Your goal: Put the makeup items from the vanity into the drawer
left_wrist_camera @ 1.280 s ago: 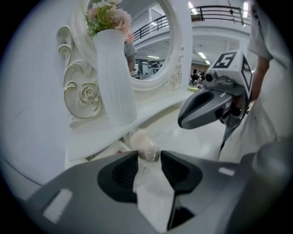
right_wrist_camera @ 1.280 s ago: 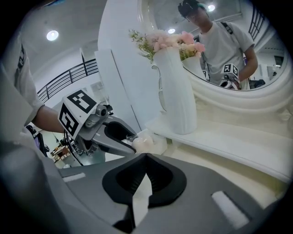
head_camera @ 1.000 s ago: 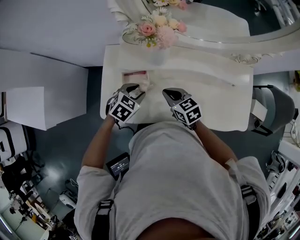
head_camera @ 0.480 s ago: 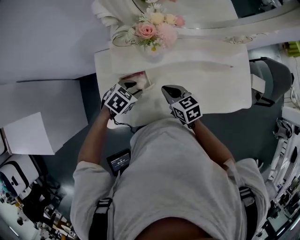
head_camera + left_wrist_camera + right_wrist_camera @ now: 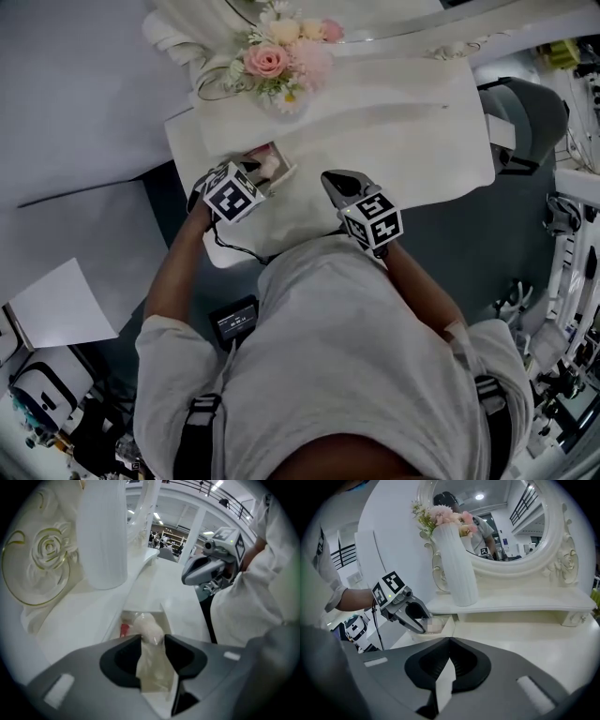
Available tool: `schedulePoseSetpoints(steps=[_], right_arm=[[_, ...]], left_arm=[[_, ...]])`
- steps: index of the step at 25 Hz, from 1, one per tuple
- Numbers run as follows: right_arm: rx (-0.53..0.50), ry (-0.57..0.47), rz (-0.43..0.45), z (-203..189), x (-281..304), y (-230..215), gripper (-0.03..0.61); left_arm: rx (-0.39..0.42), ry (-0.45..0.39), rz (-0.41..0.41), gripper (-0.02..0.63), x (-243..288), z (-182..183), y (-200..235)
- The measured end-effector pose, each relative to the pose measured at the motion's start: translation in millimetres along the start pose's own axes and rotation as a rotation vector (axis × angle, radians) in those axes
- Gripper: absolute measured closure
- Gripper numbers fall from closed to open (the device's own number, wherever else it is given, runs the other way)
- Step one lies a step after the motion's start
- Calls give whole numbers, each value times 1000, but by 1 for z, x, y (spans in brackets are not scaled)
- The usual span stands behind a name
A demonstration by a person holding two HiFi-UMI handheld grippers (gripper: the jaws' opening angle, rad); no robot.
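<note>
Here we see the task near its end, as far as we can judge. The drawer stands open in the table, just on the person's side of the vase. A red item already lies in the drawer on its vase side. A pale pink makeup item, soft and seemingly in clear wrap, sits at the drawer mouth, a little farther from the vase than the red one.

The left hand-held gripper is clenched on this pink item, its jaws pressing the two sides. It tilts steeply down over the drawer, close in front of the vase. What is left, in our reading, is to lower the item and let it go.

On the table top farther from the vase we can make out no other makeup item. One thin mark there is too small to name.

The right hand-held gripper hovers over the table edge, well to the side of the vase. It points gently downward, its jaws closed together on nothing.
</note>
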State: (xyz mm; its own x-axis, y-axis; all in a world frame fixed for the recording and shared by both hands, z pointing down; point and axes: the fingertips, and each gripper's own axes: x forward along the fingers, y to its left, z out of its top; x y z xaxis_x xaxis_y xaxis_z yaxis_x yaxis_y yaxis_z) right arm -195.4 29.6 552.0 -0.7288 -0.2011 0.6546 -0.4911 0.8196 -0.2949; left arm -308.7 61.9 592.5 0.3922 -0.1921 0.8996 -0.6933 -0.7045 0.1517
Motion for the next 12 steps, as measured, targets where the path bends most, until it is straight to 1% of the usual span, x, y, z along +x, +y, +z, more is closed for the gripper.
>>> schedulePoseSetpoints(steps=[3, 7, 9, 12], right_arm=[[5, -4, -4, -4, -4, 1, 578], [-32, 10, 17, -7, -9, 1, 579], [-47, 19, 28, -9, -12, -1, 579], [-69, 21, 49, -9, -15, -2, 578]], left_arm=[[24, 18, 14, 457, 6, -2, 2], [86, 71, 50, 456, 12, -6, 4], [92, 84, 74, 453, 13, -6, 6], [79, 88, 115, 446, 13, -4, 8]])
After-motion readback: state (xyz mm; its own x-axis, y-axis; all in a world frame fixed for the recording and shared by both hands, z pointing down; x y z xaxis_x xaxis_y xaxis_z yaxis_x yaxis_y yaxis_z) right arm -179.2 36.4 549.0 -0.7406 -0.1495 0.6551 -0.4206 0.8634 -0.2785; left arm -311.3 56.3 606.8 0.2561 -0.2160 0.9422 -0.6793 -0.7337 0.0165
